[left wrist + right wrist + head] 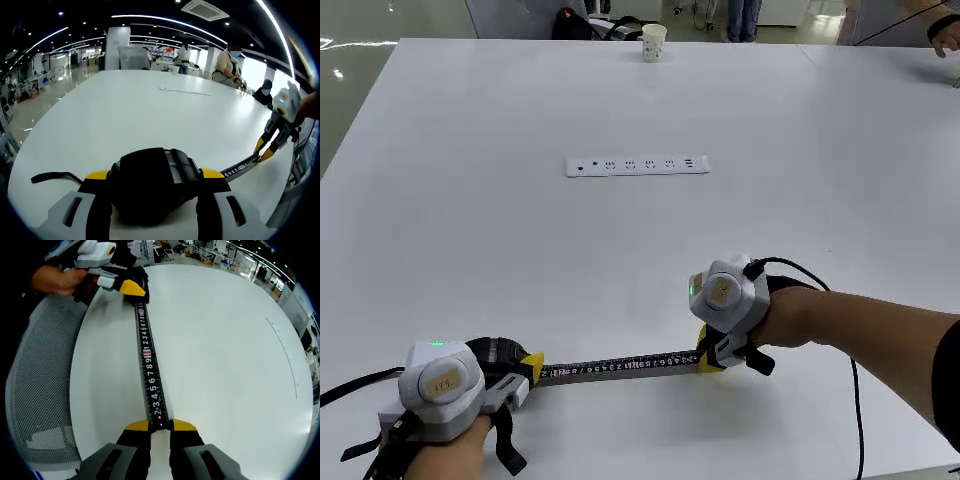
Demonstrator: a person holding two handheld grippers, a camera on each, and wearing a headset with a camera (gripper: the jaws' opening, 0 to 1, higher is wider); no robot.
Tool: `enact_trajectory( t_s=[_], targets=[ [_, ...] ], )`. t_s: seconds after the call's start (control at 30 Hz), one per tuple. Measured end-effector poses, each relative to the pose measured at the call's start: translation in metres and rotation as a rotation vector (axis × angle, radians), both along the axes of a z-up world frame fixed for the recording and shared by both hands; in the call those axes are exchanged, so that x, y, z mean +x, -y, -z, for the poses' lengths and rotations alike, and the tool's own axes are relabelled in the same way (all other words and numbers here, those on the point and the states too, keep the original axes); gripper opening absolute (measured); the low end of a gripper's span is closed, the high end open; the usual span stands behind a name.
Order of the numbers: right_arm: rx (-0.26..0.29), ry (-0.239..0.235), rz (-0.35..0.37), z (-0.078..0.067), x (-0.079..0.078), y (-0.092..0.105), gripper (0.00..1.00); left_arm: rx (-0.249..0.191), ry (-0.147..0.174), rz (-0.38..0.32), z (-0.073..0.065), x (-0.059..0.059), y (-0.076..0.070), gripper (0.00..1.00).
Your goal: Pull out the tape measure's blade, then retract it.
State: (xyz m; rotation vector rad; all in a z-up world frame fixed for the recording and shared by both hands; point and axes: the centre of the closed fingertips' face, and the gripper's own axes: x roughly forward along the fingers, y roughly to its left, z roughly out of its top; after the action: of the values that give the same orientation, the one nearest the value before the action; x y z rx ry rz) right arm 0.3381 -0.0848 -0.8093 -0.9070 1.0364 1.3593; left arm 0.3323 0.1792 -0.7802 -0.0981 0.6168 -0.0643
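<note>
Evidently the pull-out is well under way: the blade (618, 367) runs in a straight line out of the case (496, 357) along the bottom of the head view. I judge the first half largely done and the whole retraction left to do.

The blade is dark with pale numerals and a red mark at the ten, and it lies low along the white tabletop (620, 250). The case is black and rounded and sits at lower left. The left hand-held gripper (520, 378) holds it, yellow tips clamped on either side. At lower centre-right, the right hand-held gripper (708, 358) has its jaws pinched narrow on the blade's free end.

Well apart, a power strip (637, 165) lies mid-frame and a paper cup (654, 42) stands at the top edge.
</note>
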Motion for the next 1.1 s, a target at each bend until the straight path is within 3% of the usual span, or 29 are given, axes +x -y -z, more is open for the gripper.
enact_trajectory(
  t_s=[1.1],
  targets=[
    [0.002, -0.002, -0.001, 0.0003, -0.0014, -0.0087, 0.10, -0.001, -0.017, 0.002, 0.0012, 0.0003, -0.0005, 0.64]
  ],
)
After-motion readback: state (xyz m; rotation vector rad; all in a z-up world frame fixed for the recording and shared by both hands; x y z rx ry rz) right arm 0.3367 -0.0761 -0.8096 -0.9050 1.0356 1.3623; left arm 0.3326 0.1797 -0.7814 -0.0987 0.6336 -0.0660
